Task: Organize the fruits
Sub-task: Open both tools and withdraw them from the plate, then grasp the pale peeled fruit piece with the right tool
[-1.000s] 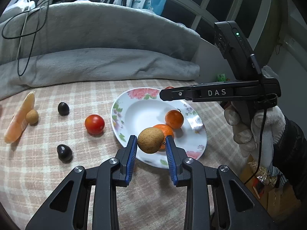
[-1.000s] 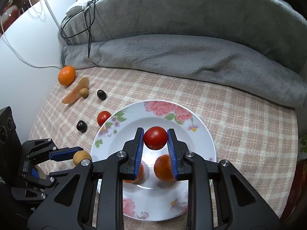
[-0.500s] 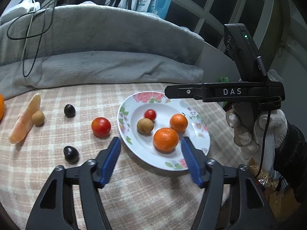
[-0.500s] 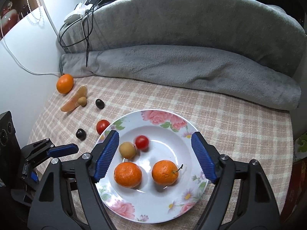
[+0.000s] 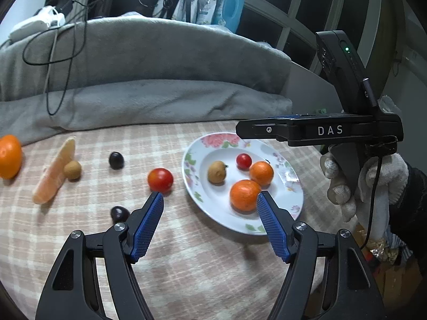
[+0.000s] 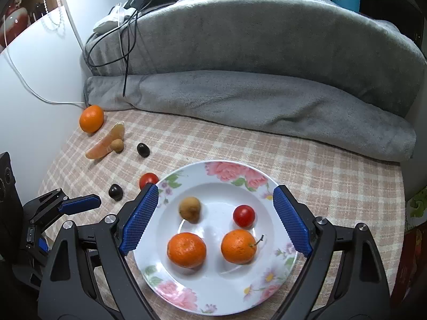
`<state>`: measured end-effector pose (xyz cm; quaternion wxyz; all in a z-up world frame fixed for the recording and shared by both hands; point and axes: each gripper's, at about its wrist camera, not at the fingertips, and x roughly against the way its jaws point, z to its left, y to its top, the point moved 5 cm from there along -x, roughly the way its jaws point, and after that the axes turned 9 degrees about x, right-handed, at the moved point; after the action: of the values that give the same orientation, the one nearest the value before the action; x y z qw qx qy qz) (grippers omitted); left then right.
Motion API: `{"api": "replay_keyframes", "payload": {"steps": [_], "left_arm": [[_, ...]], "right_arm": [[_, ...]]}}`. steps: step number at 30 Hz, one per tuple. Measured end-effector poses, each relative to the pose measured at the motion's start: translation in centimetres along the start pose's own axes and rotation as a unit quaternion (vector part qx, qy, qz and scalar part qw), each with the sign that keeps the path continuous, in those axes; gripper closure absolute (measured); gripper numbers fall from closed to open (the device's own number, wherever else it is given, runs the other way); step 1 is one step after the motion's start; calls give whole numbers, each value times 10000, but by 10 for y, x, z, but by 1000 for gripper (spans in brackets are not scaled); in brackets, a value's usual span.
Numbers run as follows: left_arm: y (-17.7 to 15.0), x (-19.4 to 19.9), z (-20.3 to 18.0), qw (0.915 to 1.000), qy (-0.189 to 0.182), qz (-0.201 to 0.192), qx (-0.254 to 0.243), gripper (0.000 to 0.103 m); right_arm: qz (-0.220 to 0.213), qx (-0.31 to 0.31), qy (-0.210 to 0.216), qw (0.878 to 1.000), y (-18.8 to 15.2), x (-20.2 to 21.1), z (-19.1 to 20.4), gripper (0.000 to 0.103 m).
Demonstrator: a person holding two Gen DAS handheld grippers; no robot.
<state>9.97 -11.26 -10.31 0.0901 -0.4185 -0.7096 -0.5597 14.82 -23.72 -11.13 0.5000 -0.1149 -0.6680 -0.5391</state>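
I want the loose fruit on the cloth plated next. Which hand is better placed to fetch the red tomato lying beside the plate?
Left, probably. The left gripper, its jaws opening and empty, has the loose tomato just beyond its fingertip. The right gripper, also opening and empty, hangs over the plate, farther from it.

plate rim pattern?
Pink flowers with green leaves on white, all round the plate rim. Clearest in the right wrist view.

White plate [image 6: 213,290] with pink flowers, two orange tangerines [image 6: 186,250] and a red tomato [image 6: 243,215] on it; beige-pink checked cloth [image 6: 320,181] underneath, grey blanket [image 6: 240,101] behind.
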Motion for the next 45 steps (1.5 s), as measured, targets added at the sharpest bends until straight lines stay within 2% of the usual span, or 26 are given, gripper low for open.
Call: {"api": "replay_keyframes", "payload": {"steps": [10, 14, 22, 25, 28, 40, 45], "left_arm": [[3, 14, 27, 9992, 317, -211, 110, 30], [5, 20, 46, 9984, 444, -261, 246, 30], [12, 31, 82, 9950, 792, -360, 484, 30], [13, 35, 97, 9934, 886, -383, 624, 30], [13, 39, 111, 9918, 966, -405, 738, 30], [12, 40, 153, 9882, 1052, -349, 1057, 31], [10, 36, 167, 9865, 978, -287, 1278, 38]], "right_arm": [[-226, 245, 318, 9989, 21, -3, 32, 13], [-272, 455, 299, 9981, 32, -7, 45, 13], [-82, 662, 266, 9974, 52, -27, 64, 13], [-88, 646, 330, 9973, 59, -33, 70, 8], [-77, 670, 392, 9970, 66, -39, 78, 8], [114, 488, 944, 9943, 88, -74, 114, 8], [288, 229, 1138, 9928, 92, -94, 120, 9]]}}
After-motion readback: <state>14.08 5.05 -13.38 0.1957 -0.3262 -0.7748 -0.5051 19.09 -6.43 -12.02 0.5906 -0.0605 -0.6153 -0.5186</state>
